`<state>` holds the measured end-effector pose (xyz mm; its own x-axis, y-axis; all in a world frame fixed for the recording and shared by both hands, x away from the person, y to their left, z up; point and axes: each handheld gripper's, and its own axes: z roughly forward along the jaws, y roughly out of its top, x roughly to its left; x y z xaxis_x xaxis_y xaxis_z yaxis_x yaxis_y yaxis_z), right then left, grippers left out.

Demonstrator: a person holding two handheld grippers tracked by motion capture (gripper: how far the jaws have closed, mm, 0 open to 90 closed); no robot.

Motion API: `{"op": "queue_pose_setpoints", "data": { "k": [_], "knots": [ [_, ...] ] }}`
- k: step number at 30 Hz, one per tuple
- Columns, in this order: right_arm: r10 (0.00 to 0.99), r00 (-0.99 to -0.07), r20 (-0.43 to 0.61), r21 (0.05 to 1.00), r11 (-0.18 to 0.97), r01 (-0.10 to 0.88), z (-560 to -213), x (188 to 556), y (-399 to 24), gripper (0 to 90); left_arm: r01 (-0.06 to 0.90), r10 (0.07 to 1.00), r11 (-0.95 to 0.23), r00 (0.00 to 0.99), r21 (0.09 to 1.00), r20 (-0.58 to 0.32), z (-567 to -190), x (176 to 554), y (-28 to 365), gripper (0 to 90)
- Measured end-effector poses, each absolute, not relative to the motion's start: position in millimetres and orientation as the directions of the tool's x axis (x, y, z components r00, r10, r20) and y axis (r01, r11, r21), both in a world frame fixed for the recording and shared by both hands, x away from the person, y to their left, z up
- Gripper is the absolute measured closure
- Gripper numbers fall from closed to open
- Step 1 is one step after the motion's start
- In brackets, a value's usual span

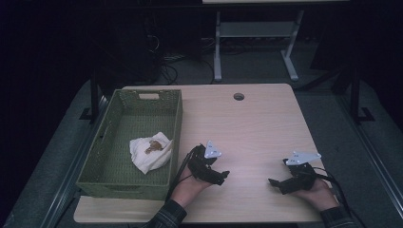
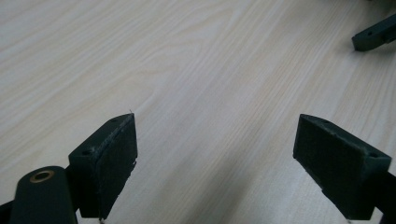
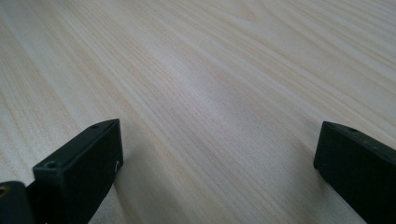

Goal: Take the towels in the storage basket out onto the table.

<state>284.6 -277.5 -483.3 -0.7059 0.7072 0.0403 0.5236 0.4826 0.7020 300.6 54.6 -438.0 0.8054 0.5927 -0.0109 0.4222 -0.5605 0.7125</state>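
Dim, murky high view; table (image 1: 256, 123) lit from above, surroundings near black. Sharp wood grain close up, soft shadows beneath blurred fingers (image 2: 107, 163).

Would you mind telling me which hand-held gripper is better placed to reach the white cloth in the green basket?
Left. The left hand-held gripper rests open just beside the green basket holding the white cloth; the right hand-held gripper sits farther away.

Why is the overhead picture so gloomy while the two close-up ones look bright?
High view: dim, only the table lit, surroundings near black. Left gripper view: bright wood, soft shadows under the open left tongs. Right gripper view: pale glare patch, right tongs slightly blurred.
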Motion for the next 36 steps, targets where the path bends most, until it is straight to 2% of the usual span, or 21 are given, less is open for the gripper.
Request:
{"op": "queue_pose_setpoints", "data": {
  "k": [14, 36],
  "knots": [
    [0.707, -0.706, 0.04, 0.702, 0.482, 0.524, -483, 285, -278, 0.9, 0.427, 0.615, -0.549, 0.789, 0.719, 0.001, -420, 301, 61, 13.2],
    [0.708, -0.705, 0.04, 0.704, 0.481, 0.523, -483, 285, -277, 1.0, 0.372, 0.552, -0.532, 0.833, 0.761, -0.021, -386, 310, 61, 13.2]
  ]
}}
